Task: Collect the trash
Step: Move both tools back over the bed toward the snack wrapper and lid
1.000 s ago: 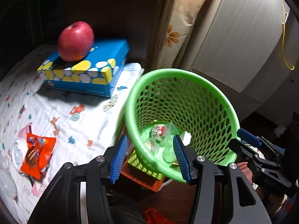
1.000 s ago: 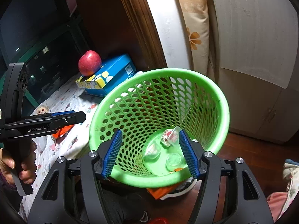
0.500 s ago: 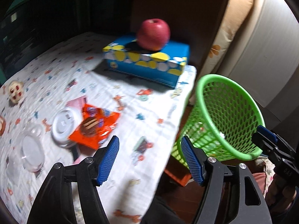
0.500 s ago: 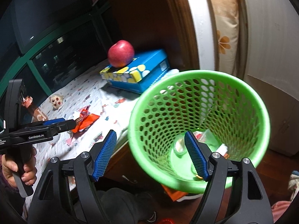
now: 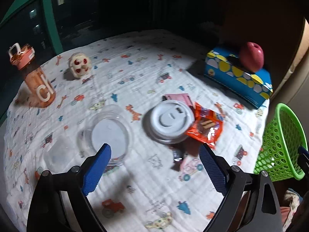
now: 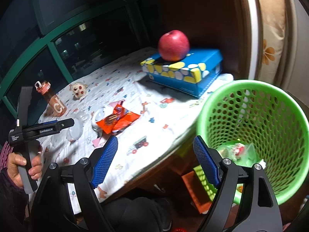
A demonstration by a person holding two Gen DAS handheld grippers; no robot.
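My left gripper point(image 5: 155, 150) is open and empty above the patterned tablecloth point(image 5: 146, 189), just short of the trash. A clear plastic lid point(image 5: 108, 133), a white cup lid point(image 5: 170, 118), an orange snack wrapper point(image 5: 206, 127), a pink paper point(image 5: 180, 97) and a small dark wrapper point(image 5: 178, 156) lie ahead of it. My right gripper point(image 6: 155, 150) is open and empty over the table edge, left of the green mesh basket point(image 6: 253, 116), which holds several trash pieces point(image 6: 239, 150). The left gripper also shows in the right wrist view point(image 6: 65, 124).
A blue tissue box point(image 5: 239, 77) with a red apple point(image 5: 251, 57) on it stands at the back right. An orange water bottle point(image 5: 35, 77) and a small skull-like toy point(image 5: 79, 66) stand at the back left. The basket point(image 5: 280, 147) sits beyond the table's right edge.
My left gripper has swung left from over the basket to over the table's trash. My right gripper has shifted left, so the basket now lies to its right.
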